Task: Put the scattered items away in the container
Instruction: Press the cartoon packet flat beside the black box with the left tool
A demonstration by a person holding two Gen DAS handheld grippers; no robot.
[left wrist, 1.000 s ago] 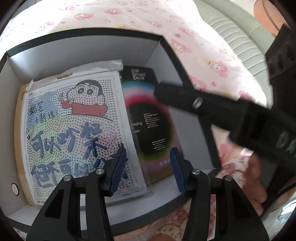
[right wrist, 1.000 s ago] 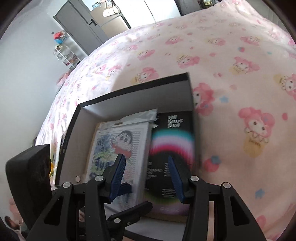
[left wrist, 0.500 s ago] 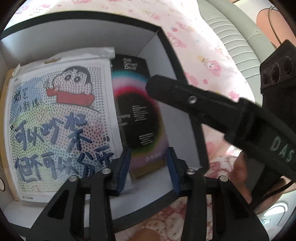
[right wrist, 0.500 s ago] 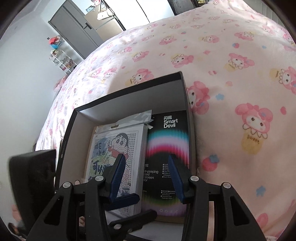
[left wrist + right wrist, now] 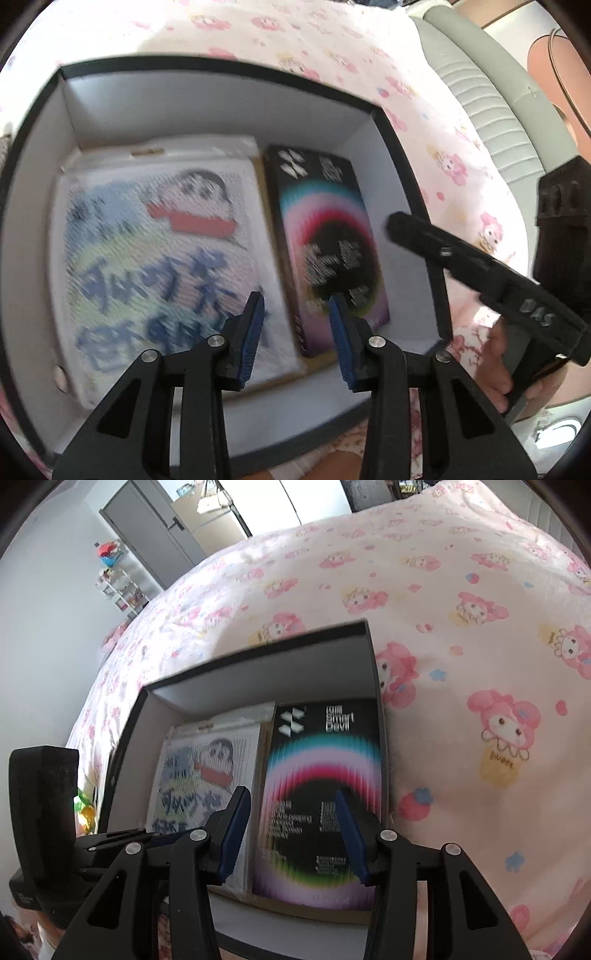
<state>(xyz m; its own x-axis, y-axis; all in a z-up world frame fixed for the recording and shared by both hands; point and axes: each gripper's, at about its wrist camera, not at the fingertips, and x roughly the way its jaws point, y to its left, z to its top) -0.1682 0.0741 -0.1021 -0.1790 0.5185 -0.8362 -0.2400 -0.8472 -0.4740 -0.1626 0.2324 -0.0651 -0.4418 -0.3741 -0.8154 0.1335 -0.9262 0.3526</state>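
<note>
Both packs are lying flat in the black box (image 5: 406,155): cartoon pack (image 5: 155,251) at 9 o'clock, black screen-protector pack (image 5: 321,805) at 3, side by side. No strays are showing; tidying looks nearly finished. Left gripper (image 5: 295,332) and right gripper (image 5: 291,834) are hovering with jaws apart, empty. Box is sitting on a pink cartoon bedspread (image 5: 461,627); grey wardrobe (image 5: 155,528) at 11.

In my box (image 5: 221,92) on the bedspread (image 5: 461,590), the cartoon packet (image 5: 155,258) lies left, the screen-protector pack (image 5: 325,240) just beside it, right.
</note>
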